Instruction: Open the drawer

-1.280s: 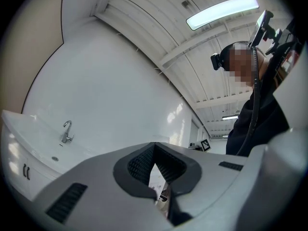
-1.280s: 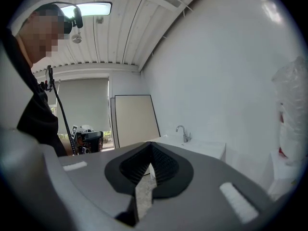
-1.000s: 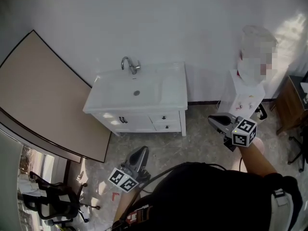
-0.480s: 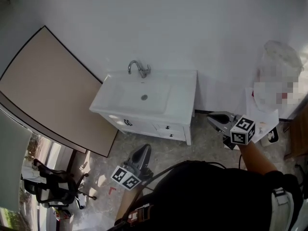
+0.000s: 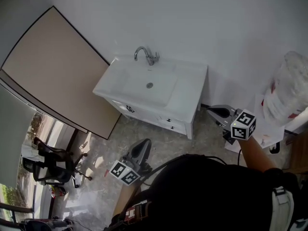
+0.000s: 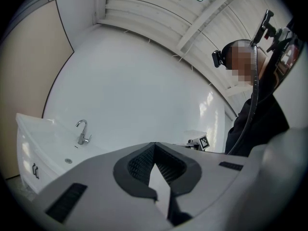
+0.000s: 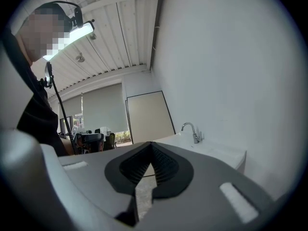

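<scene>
A person stood facing a white vanity [image 5: 185, 88] set against a white wall [image 5: 192, 18] at the upper centre of the head view, with a two-jaw tool in each hand. The drawer [image 5: 169, 122], one of the small fronts with dark knobs at the right end of the vanity's face, sat closed, with neither tool touching it.

The left gripper [image 5: 144, 141] was low in the frame, left of centre, over the mottled floor [image 5: 159, 138] and well short of the cabinet. Its own camera showed its ribbed pads pressed tip to tip with nothing between them. The right gripper [image 5: 211, 109] was at centre right, just off the vanity's right corner, its nose aimed left toward the cabinet. Its pads were likewise drawn together and held nothing.

A chrome faucet [image 5: 147, 56] curved over the basin [image 5: 144, 83] at the back of the counter. A large beige panel [image 5: 57, 66] with a dark edge leaned along the wall at upper left, and a black office chair [image 5: 53, 165] stood at lower left. The person's dark clothing filled the bottom of the frame.
</scene>
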Action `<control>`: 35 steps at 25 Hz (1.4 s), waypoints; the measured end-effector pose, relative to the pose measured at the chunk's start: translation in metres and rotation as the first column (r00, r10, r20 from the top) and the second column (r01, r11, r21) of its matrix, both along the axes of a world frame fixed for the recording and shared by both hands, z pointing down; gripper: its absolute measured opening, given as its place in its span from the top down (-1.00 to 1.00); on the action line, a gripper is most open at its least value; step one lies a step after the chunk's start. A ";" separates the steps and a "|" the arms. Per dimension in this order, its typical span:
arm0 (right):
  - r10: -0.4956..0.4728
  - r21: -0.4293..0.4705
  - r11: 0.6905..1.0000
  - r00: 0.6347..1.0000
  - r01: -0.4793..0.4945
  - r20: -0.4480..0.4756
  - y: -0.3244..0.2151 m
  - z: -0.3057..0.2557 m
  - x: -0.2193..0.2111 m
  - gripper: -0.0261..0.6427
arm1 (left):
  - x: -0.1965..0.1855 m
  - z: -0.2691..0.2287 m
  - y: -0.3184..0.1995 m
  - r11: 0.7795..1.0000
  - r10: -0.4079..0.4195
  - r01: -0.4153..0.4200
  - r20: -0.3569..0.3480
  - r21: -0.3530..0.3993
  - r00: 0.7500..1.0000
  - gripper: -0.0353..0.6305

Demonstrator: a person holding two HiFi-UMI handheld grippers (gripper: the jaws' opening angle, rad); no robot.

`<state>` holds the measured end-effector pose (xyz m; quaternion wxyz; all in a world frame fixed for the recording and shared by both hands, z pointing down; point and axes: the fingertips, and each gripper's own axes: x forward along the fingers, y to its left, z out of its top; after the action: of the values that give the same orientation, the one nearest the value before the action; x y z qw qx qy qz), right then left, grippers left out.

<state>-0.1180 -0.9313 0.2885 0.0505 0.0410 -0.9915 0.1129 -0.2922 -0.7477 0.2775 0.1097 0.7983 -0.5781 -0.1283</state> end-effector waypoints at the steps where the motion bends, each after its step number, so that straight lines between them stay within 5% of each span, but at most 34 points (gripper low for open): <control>1: -0.003 -0.002 1.000 1.000 0.003 -0.002 -0.001 0.001 -0.005 0.94 | -0.005 0.002 -0.001 1.000 -0.005 0.004 -0.004 -0.004 1.000 0.89; 12: 0.108 0.030 0.994 0.994 -0.107 -0.035 -0.012 -0.008 -0.079 0.94 | -0.099 0.004 -0.039 0.993 0.115 -0.115 -0.019 0.029 0.993 0.89; 22: 0.279 0.029 0.960 0.957 -0.277 -0.074 -0.021 -0.006 -0.132 0.94 | -0.175 0.026 -0.089 0.962 0.275 -0.275 -0.022 0.003 0.961 0.89; 29: 0.237 0.000 0.971 0.961 -0.239 -0.143 -0.025 0.048 -0.130 0.94 | -0.146 0.081 -0.122 0.947 0.309 -0.310 -0.030 -0.083 0.951 0.89; 35: 0.107 -0.039 0.993 0.984 -0.113 -0.144 -0.047 0.083 -0.109 0.94 | -0.090 0.113 -0.142 0.957 0.230 -0.227 -0.004 -0.178 0.973 0.89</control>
<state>-0.2273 -0.9784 0.3720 0.1153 0.1024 -0.9787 0.1354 -0.3825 -0.8899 0.3903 0.1894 0.8479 -0.4919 -0.0561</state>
